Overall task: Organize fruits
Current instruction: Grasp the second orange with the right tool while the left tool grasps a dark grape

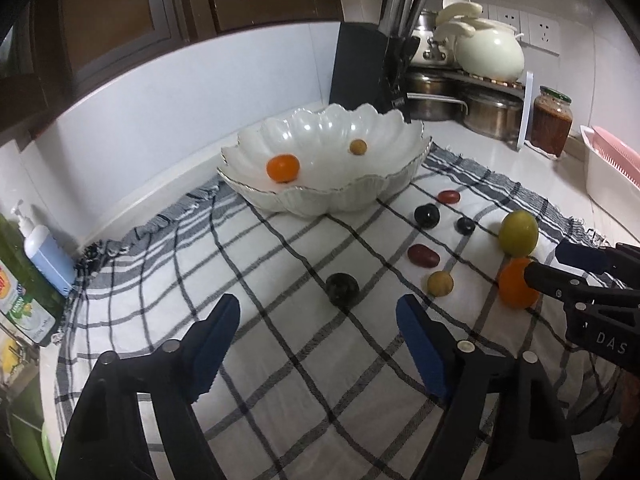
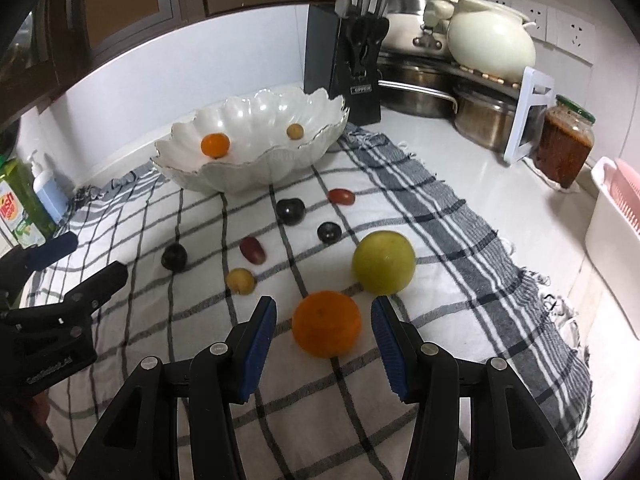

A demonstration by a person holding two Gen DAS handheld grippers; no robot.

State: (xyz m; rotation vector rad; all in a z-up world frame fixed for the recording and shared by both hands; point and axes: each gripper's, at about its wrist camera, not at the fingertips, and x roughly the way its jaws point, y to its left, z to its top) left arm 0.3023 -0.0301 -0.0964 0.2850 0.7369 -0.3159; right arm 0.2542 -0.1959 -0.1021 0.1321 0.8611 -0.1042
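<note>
Over the checked cloth [image 2: 420, 216], right gripper [image 2: 324, 312] tilts downward, jaws partly open either side of the orange [image 2: 326, 322], pads not touching it. Left gripper [image 1: 318, 312] tilts down too, jaws wide and empty, near a dark plum [image 1: 342, 288]. Knife block [image 2: 346, 64] reads "OPPEIN". Orange: round, bright, just beside a green apple [image 2: 383, 262]. White scalloped bowl [image 2: 240, 178] holds two small fruits.

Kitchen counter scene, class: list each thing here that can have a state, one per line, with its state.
white bowl: upright, holding one small orange fruit and one small yellow fruit.
large orange: on the cloth, between open jaws, not gripped.
green fruit: loose on the cloth.
left hand-held gripper: open, empty.
right hand-held gripper: open around the large orange.
sauce jar: lid on.
</note>
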